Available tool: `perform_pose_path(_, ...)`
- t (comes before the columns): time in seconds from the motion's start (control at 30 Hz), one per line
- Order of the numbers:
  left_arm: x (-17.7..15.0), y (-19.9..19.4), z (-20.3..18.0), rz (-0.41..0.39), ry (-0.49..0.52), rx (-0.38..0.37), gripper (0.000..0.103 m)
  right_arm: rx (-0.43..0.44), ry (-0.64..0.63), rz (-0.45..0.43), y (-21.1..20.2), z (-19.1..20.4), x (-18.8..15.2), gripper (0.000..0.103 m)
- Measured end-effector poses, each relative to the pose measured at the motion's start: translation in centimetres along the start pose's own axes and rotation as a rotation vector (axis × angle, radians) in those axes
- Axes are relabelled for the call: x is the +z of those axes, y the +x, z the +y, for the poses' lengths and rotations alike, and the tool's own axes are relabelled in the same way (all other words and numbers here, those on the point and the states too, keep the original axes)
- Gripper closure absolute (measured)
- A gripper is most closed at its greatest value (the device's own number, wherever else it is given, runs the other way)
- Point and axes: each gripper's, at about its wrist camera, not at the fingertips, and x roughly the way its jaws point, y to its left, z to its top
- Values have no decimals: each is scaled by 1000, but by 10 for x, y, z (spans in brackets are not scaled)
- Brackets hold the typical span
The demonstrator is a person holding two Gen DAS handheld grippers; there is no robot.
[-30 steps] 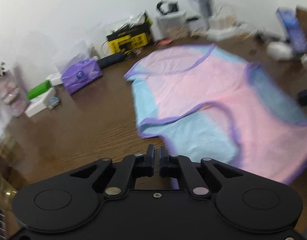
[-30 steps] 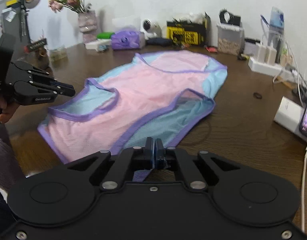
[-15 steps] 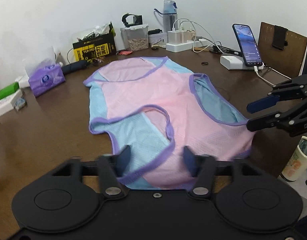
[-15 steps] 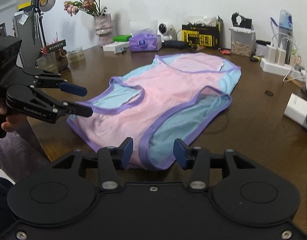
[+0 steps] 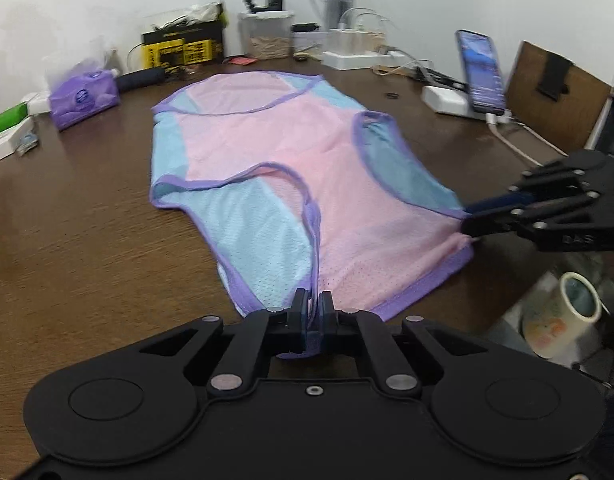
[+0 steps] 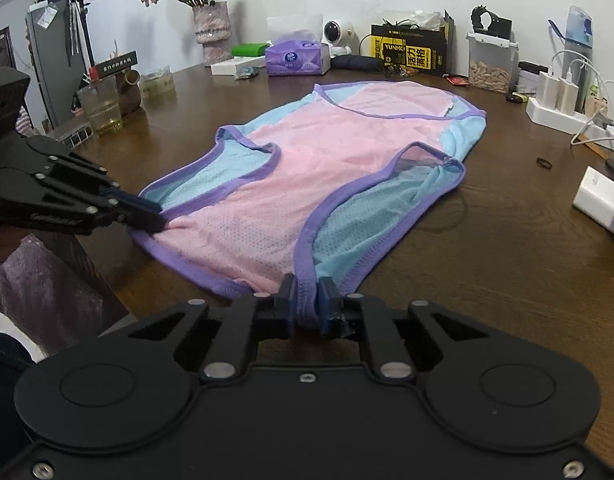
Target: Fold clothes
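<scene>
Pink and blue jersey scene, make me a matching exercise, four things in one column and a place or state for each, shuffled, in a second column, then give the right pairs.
Things:
1. left gripper
2. tissue pack
3. white camera
4. phone

Places or states:
A. propped upright on a white stand
B. purple, near the back wall
C. shut on the jersey hem
D. beside the yellow and black box

Pairs: 1-C, 2-B, 3-D, 4-A

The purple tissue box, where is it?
In the right wrist view the purple tissue box sits at the table's far edge by the wall, between the green box and the small white camera.
</scene>
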Motion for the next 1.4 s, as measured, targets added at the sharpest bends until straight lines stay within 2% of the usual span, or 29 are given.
perform_pose_path(0.1,5,-6,12,-44,-48,12,93,-2,-13,-30,-8,4,3,70)
perform_pose_path(0.17,5,-1,14,-34,-42,29,85,7,-29,-56,-11,1,7,66)
perform_pose_path(0.27,5,7,12,-21,-31,35,73,10,-16,-45,1,1,11,65)
perform_pose_path(0.5,9,18,8,-9,-68,11,73,14,-25,-57,2,2,11,67)
perform_pose_path(0.53,8,21,6,4,-60,9,74,14,-27,-60,1,3,11,69)
perform_pose_path(0.67,6,21,3,11,-40,-1,95,17,-34,-69,0,4,11,90)
perform_pose_path(0.73,4,16,3,3,-55,-14,100,19,-37,-74,-1,4,10,92)
perform_pose_path(0.93,3,-10,-4,-49,-55,-29,101,25,-52,-93,-4,10,11,92)
perform_pose_path(1.03,-2,-12,-5,-42,-48,-23,101,39,-83,-94,-10,19,12,92)
perform_pose_path(1.13,-7,-6,-8,-9,-41,-16,101,61,-82,-53,-6,20,9,92)
perform_pose_path(1.23,-12,-5,-9,3,-22,-22,100,85,-72,36,4,20,2,84)
perform_pose_path(1.27,-13,-5,-9,6,-16,-25,100,77,-70,34,4,19,3,76)
perform_pose_path(1.33,-10,-16,-1,-21,-23,-53,99,48,-77,-6,1,17,13,68)
perform_pose_path(1.4,-5,-28,9,-61,-57,-79,97,19,-84,-46,-3,15,23,52)
